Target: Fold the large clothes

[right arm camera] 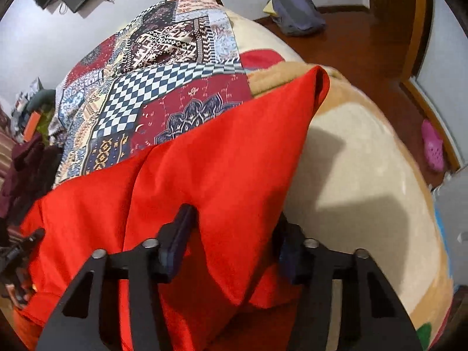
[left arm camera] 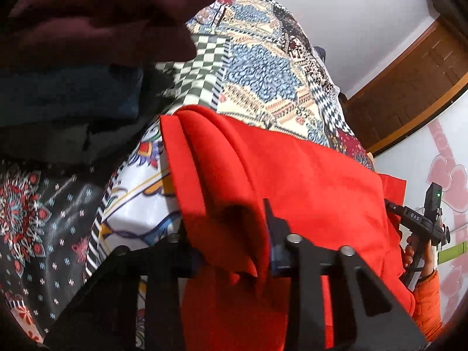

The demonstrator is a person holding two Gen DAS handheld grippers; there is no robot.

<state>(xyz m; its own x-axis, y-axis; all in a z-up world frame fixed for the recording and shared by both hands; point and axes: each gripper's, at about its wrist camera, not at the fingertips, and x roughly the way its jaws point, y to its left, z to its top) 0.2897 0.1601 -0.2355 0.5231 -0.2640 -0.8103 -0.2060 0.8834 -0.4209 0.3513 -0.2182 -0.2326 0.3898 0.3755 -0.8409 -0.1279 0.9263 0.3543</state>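
Note:
A large red garment (left arm camera: 307,175) lies spread across the bed. In the left wrist view my left gripper (left arm camera: 231,222) is shut on a bunched fold of its left edge; the cloth hides the left finger. The right gripper's body (left arm camera: 421,222) shows at the far right, held by a hand with an orange sleeve. In the right wrist view the red garment (right arm camera: 204,161) fills the gap of my right gripper (right arm camera: 234,216), whose pads press a thick fold near the right edge. One corner of the garment (right arm camera: 318,79) points away over the blanket.
A patchwork bedspread (right arm camera: 163,87) covers the far part of the bed and a cream blanket (right arm camera: 365,161) its right side. Dark maroon and blue clothes (left arm camera: 87,44) are piled at the left. On the wooden floor lie a grey backpack (right arm camera: 295,8) and a pink shoe (right arm camera: 433,146).

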